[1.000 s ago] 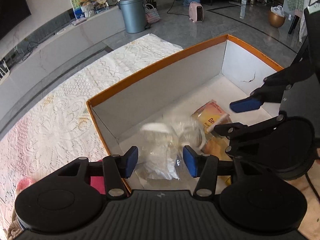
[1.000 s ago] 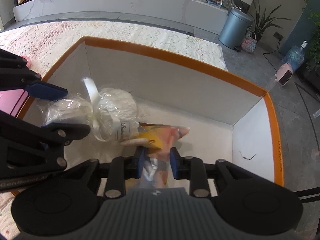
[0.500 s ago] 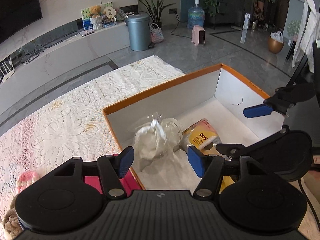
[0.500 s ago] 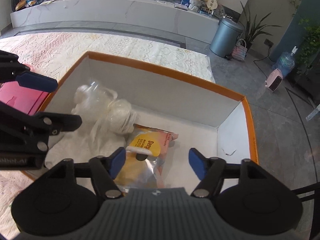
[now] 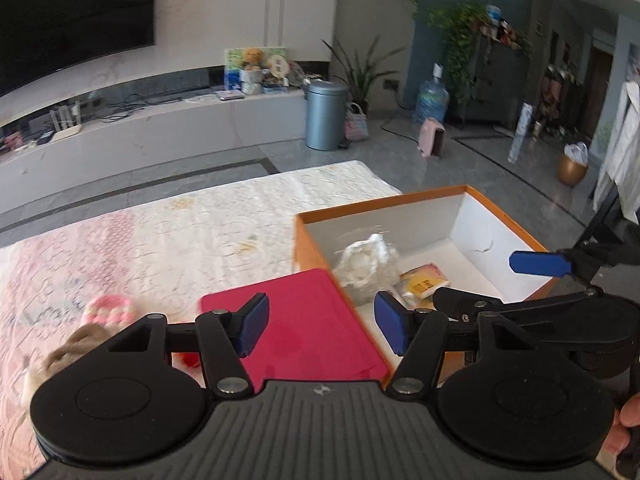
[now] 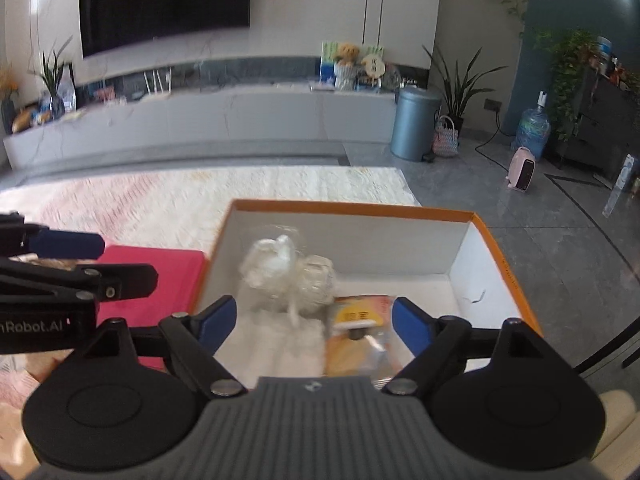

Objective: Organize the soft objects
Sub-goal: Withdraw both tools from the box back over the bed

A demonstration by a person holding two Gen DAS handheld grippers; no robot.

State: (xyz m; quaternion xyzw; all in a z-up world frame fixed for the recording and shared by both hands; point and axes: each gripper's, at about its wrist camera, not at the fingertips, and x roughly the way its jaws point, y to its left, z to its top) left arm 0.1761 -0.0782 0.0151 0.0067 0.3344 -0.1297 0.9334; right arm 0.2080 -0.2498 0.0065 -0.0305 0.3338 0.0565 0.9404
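Observation:
An orange-rimmed white box [image 5: 496, 216] [image 6: 508, 264] sits on the lace-covered table. Inside it lie a clear bag of white soft stuff [image 5: 366, 262] [image 6: 288, 272] and a yellow-orange packet [image 5: 424, 284] [image 6: 360, 328]. My left gripper [image 5: 320, 328] is open and empty, raised above the box's near left corner and a red lid [image 5: 304, 328]. My right gripper [image 6: 314, 326] is open and empty, raised above the box's near side. A pink knitted item [image 5: 108, 310] and a brown knitted item [image 5: 72, 348] lie on the table left of the lid.
The red lid also shows in the right wrist view [image 6: 160, 276], left of the box. The lace tablecloth [image 5: 180, 232] stretches to the left and behind. Beyond the table are a grey bin [image 5: 325, 116] and a TV counter.
The right gripper let go of the yellow-orange packet and opened. Both grippers rose and pulled back from the box; the left one shifted left, bringing the red lid and knitted items into view.

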